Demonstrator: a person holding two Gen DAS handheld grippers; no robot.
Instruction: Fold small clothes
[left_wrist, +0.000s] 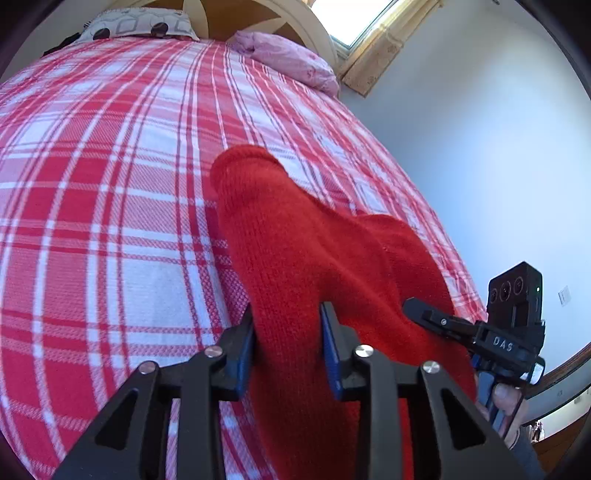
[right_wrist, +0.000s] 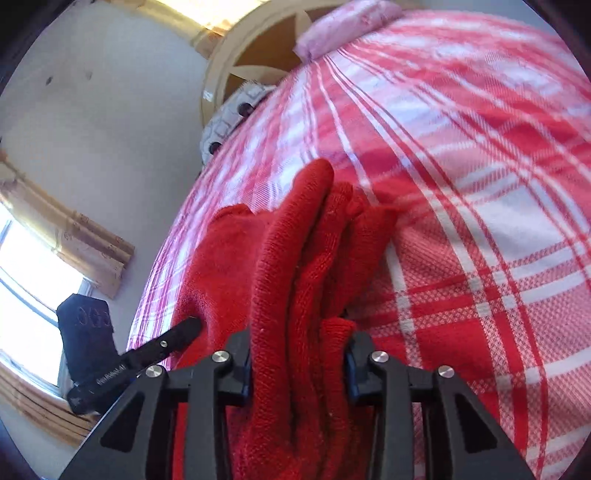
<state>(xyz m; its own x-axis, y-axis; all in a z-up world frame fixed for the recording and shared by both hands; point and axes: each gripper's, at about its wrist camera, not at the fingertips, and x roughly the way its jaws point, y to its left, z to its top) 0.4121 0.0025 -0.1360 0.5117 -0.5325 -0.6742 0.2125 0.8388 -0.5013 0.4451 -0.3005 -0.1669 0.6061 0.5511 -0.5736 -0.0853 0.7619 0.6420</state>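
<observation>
Left gripper (left_wrist: 288, 332) clamped on a fold of red knit garment (left_wrist: 295, 240), raised over the plaid bedspread (left_wrist: 110, 221) near its window-side edge. Right gripper (right_wrist: 297, 354) pinched shut on bunched layers of the same garment. Pink pillow (left_wrist: 288, 59) at the head corner.

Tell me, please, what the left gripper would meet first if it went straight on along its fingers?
The left gripper is already shut on the red knit garment, so more of that cloth comes first; beyond it probably the plaid bedspread, though depth is unclear.
</observation>
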